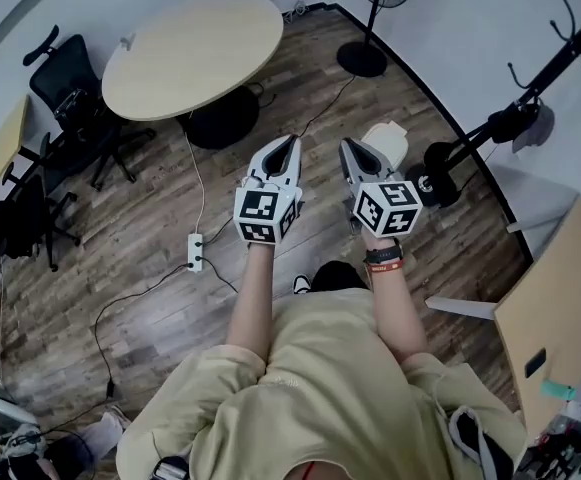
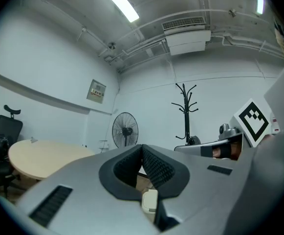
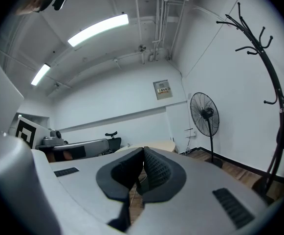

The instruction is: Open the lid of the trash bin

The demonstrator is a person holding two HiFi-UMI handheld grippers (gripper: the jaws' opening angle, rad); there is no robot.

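The trash bin (image 1: 389, 142) is a small cream container with its lid down. It stands on the wooden floor just beyond and right of my right gripper (image 1: 348, 145). A sliver of the trash bin (image 2: 149, 200) shows below the closed jaws in the left gripper view. My left gripper (image 1: 289, 141) is held level beside the right one, to the bin's left. Both are raised in front of the person, apart from the bin. The left gripper (image 2: 142, 149) and the right gripper (image 3: 143, 151) have their pads pressed together with nothing between them.
A round wooden table (image 1: 195, 53) stands at the back left with office chairs (image 1: 65, 83) beside it. A fan base (image 1: 362, 58) and a coat rack (image 1: 510, 120) stand along the right wall. A power strip (image 1: 196, 251) and cables lie on the floor. A wooden panel (image 1: 555, 313) is at right.
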